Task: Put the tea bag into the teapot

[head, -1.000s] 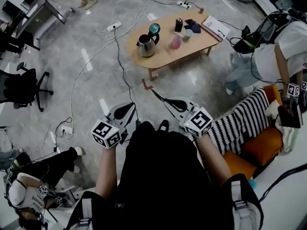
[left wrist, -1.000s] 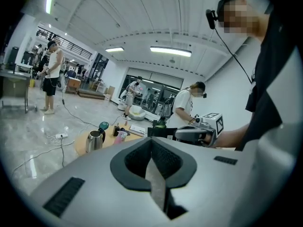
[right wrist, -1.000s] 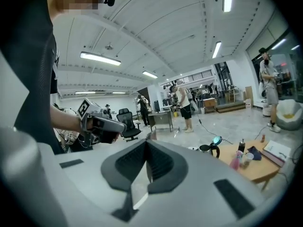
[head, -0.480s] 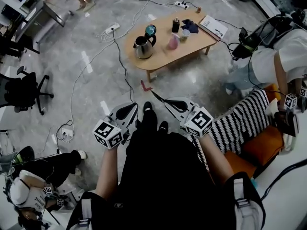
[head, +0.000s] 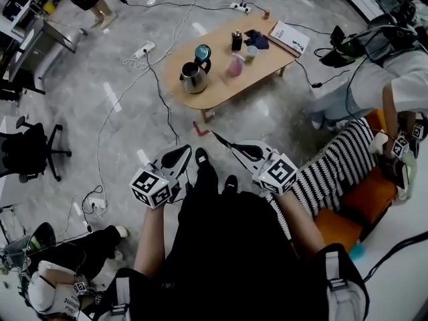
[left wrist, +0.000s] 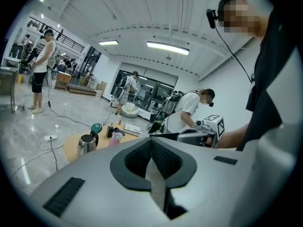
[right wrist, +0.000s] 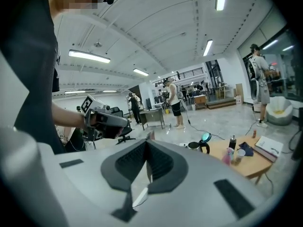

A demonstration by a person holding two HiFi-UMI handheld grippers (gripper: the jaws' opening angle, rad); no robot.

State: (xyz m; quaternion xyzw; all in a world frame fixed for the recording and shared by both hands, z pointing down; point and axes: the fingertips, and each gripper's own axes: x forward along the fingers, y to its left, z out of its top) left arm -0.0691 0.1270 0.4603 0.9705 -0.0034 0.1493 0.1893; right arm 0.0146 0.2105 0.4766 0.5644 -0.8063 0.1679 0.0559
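Left tongs (head: 182, 152) and right tongs (head: 224, 141) are both closed, well apart from the teapot (head: 192, 77).

A grey polished stone floor (head: 120, 85) spreads out ahead of both sets of jaws, crossed by black cables (head: 165, 105) and a white power strip (head: 144, 47). Well ahead of the jaws stands a low oval wooden surface (head: 217, 89). Far to the left of the left jaws sits a black office chair (head: 28, 154). Just right of the right jaws is an orange sofa (head: 364, 199) under a black-and-white striped throw (head: 338, 169). High above the jaws, long strip lights (left wrist: 168, 47) glow on a white ceiling (left wrist: 142, 13). Glazed partitions (left wrist: 147, 86) close the far end.
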